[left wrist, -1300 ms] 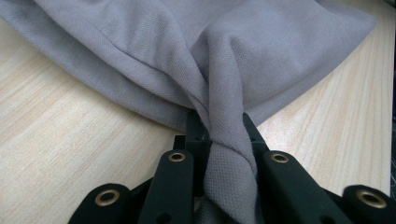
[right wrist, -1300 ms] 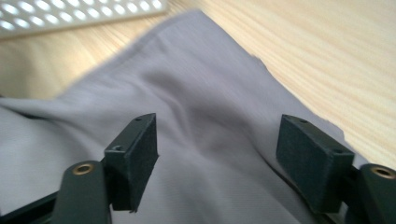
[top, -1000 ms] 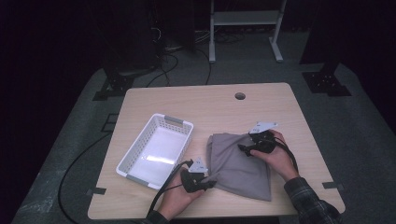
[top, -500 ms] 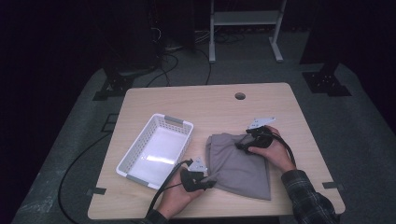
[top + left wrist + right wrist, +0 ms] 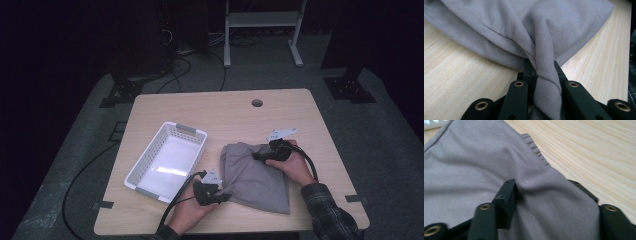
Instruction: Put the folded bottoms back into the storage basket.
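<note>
Right tool (image 5: 261,155) closing on cloth (image 5: 255,175), basket (image 5: 167,160) beside.

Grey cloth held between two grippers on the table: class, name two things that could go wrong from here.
1. The right gripper has just been closing with a fold of the grey cloth between its jaws; the bite looks shallow, so the edge may slip out.
2. The left gripper pinches only a narrow twisted corner, so pulling could bunch the cloth rather than spread it, or drag it against the white basket.

One overhead, two close views
</note>
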`<state>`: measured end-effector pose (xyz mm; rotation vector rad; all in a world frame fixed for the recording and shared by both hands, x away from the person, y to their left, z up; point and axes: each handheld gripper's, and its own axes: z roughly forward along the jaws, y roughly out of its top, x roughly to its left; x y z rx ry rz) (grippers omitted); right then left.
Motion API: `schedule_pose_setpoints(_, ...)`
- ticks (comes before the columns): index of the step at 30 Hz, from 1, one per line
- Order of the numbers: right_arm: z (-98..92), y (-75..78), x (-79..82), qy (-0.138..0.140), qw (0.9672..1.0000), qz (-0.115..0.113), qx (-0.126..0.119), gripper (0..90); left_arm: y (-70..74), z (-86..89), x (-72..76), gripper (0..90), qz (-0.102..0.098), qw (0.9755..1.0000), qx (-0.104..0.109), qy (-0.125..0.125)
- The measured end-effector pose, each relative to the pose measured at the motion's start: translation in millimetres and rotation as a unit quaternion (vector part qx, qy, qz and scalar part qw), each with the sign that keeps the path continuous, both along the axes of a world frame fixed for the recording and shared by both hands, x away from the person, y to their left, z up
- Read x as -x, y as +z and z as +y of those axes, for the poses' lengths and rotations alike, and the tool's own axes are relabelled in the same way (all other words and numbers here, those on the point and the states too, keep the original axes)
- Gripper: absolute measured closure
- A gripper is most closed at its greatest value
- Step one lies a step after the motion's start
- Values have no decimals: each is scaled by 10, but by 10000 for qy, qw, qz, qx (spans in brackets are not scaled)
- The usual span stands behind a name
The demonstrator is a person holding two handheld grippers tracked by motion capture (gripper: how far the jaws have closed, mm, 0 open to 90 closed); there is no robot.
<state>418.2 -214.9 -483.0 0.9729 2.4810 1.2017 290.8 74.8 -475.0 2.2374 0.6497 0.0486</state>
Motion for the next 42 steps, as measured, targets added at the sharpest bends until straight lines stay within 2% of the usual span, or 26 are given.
schedule_pose_setpoints(4, 12, 20, 12, -53, 9999, 113, 4, 562, 5, -1, -1, 795, 3, 10000, -41, 3)
schedule_pose_setpoints(8, 64, 66, 39, -105, 9995, 244, 144, 662, 5, -13, 10, 800, 6, 10000, -33, 79)
schedule_pose_setpoints(9, 88, 82, 54, -116, 9994, 218, 236, 685, 10, -13, 10, 802, -7, 9999, -82, 66)
schedule_pose_setpoints(10, 144, 115, 84, -155, 9987, 109, 464, 721, 13, -17, 15, 812, 53, 9999, -66, 111)
schedule_pose_setpoints(11, 144, 115, 84, -155, 9987, 109, 464, 721, 13, -17, 15, 816, 53, 9999, -66, 111)
schedule_pose_setpoints(13, 199, 145, 109, -214, 9975, 41, 671, 735, 20, -23, 21, 821, 130, 9998, -76, 150)
schedule_pose_setpoints(18, 220, 186, 117, -248, 9959, -69, 865, 752, 54, -32, 27, 827, 268, 9994, -136, 178)
schedule_pose_setpoints(20, 226, 222, 128, -272, 9949, -147, 955, 756, 118, -33, 34, 828, 301, 9993, 19, 215)
schedule_pose_setpoints(22, 226, 234, 131, -269, 9946, -152, 988, 756, 167, -24, 36, 828, 307, 9993, 83, 196)
schedule_pose_setpoints(27, 231, 324, 147, -231, 9925, -272, 1167, 758, 357, 15, 51, 830, 181, 9990, 343, 232)
schedule_pose_setpoints(30, 253, 395, 171, -192, 9914, -317, 1256, 759, 428, 51, 47, 831, 213, 9983, 472, 268)
schedule_pose_setpoints(34, 261, 451, 191, -191, 9909, -360, 1281, 760, 529, 93, 41, 832, 177, 9977, 585, 286)
schedule_pose_setpoints(37, 265, 559, 210, -210, 9907, -440, 1273, 760, 606, 124, 37, 832, 144, 9971, 682, 301)
schedule_pose_setpoints(38, 267, 637, 212, -226, 9912, -465, 1217, 759, 680, 165, 30, 832, 97, 9966, 756, 325)
schedule_pose_setpoints(39, 267, 637, 212, -226, 9912, -465, 1217, 759, 680, 165, 30, 833, 97, 9966, 756, 325)
schedule_pose_setpoints(42, 308, 744, 211, -222, 9912, -506, 1202, 759, 798, 257, 6, 832, -12, 9953, 880, 393)
